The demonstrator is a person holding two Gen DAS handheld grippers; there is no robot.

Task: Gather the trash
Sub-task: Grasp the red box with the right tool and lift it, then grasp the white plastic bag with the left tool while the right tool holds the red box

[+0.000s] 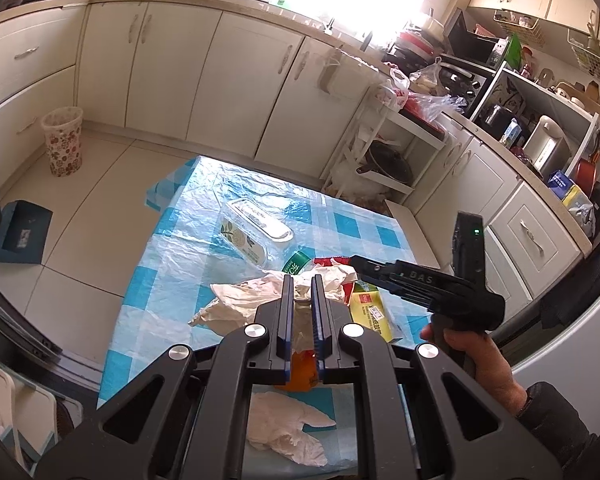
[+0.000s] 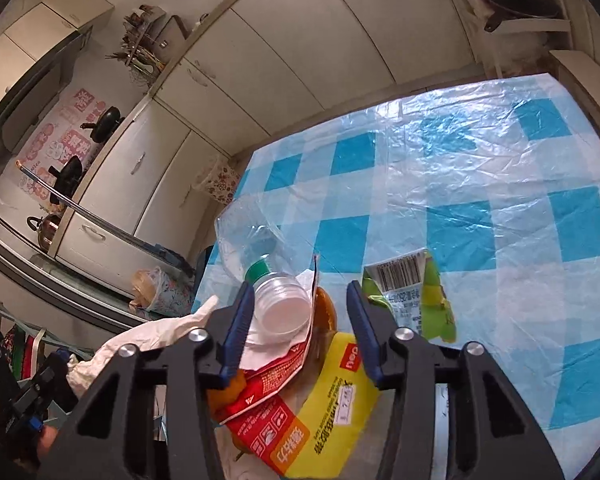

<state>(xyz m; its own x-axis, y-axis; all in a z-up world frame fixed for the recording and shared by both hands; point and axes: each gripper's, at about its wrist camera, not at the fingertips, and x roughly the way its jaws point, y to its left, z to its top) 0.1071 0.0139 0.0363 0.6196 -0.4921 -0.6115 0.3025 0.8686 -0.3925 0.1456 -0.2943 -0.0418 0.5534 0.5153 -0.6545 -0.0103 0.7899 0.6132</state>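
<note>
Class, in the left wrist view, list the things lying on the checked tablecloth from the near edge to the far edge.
White glove → crumpled white paper → green bottle cap → clear plastic package with the flower print.

Tabletop (image 2: 500, 168): covering in a check of bright blue, pale blue and white squares, under a clear glossy film. Tongs, left (image 1: 301, 284) and right (image 2: 300, 292): black frames, blue finger pads, silver round fasteners. Bottle (image 2: 278, 300): clear plastic, green cap. Wrapper (image 2: 324, 420): yellow, with a red logo patch and a white label. Packet (image 2: 268, 416): red with white print. Pouch (image 2: 416, 300): green, with a white barcode label in black bars. Crumpled tissues (image 1: 240, 300): white to cream. Waste bin (image 1: 63, 140) on the floor: pale, with a red and brown floral pattern. Cabinets (image 1: 172, 72): cream white. Box (image 1: 20, 232) on the floor: dark blue.
</note>
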